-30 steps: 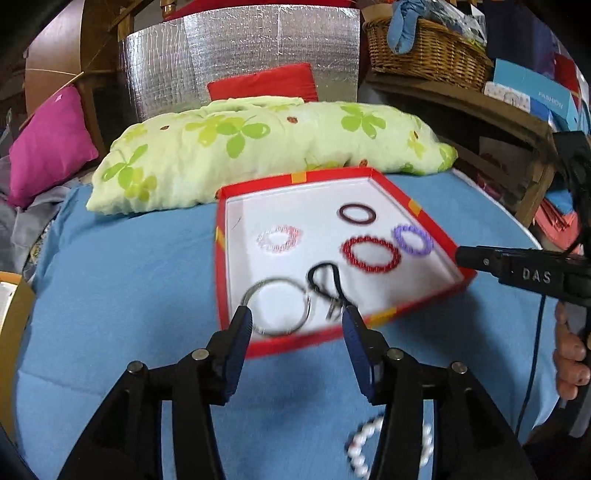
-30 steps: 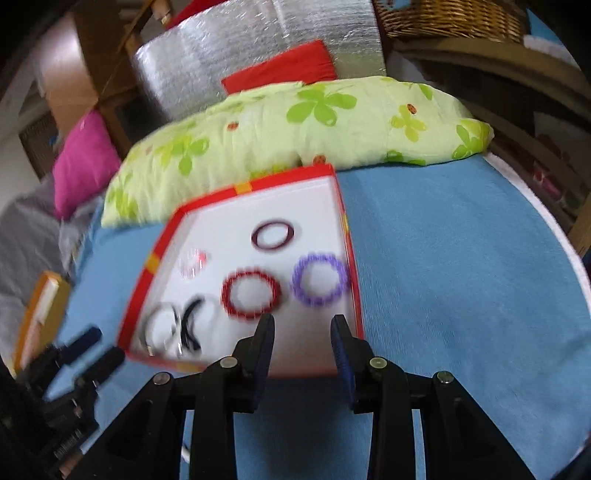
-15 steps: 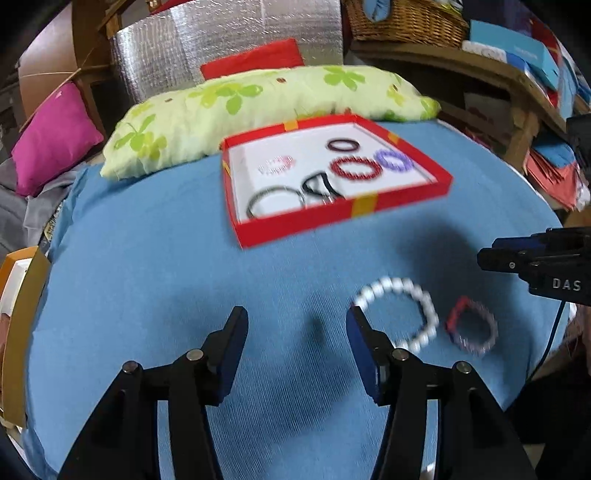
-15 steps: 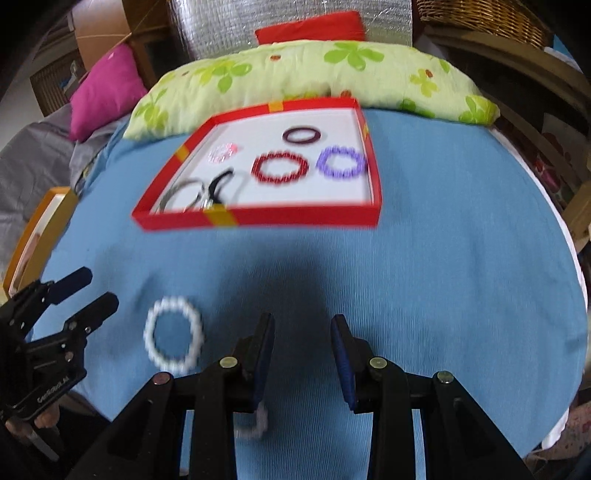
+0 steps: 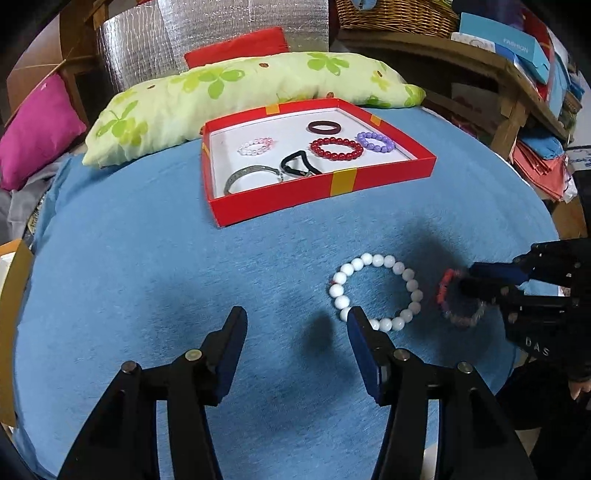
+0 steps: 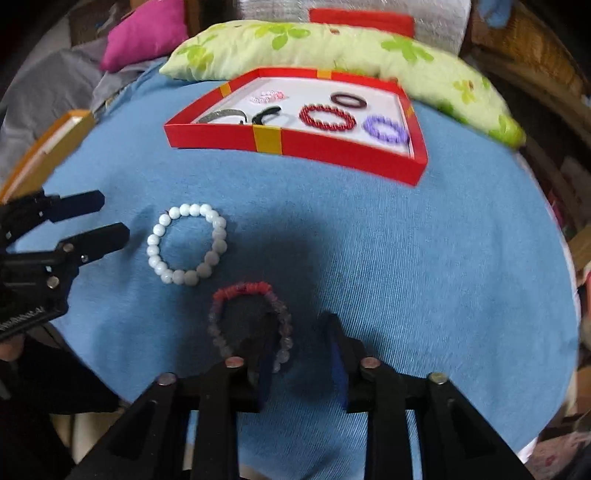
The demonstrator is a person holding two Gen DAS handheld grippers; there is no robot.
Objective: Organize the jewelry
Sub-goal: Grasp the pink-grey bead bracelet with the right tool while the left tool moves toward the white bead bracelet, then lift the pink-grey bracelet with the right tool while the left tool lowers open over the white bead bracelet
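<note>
A white bead bracelet [image 5: 408, 275] [image 6: 159, 229] and a red-to-grey bead bracelet [image 5: 443, 284] [image 6: 242, 288] lie loose on the blue cloth [image 5: 129, 258]. My left gripper [image 5: 297, 325] [image 6: 115, 218] is open just left of the white bracelet, with nothing between its fingers. My right gripper [image 6: 301, 339] [image 5: 467, 277] is low over the red-grey bracelet, its jaws closing. The ring's right side lies between them beside the left finger, and the pads do not visibly press it. Further back, the red box [image 5: 317, 192] [image 6: 332, 151] holds several bracelets and rings.
A green floral pillow [image 5: 240, 92] lies behind the box, with a magenta cushion [image 5: 37, 133] at the far left. A wicker basket [image 5: 399, 14] and shelves of boxes stand at the back right. An orange-edged box [image 6: 48, 147] sits at the table's left edge.
Both grippers have pulled back from the red box to the near part of the cloth. The right one has come down and rolled over the red-grey bracelet.
</note>
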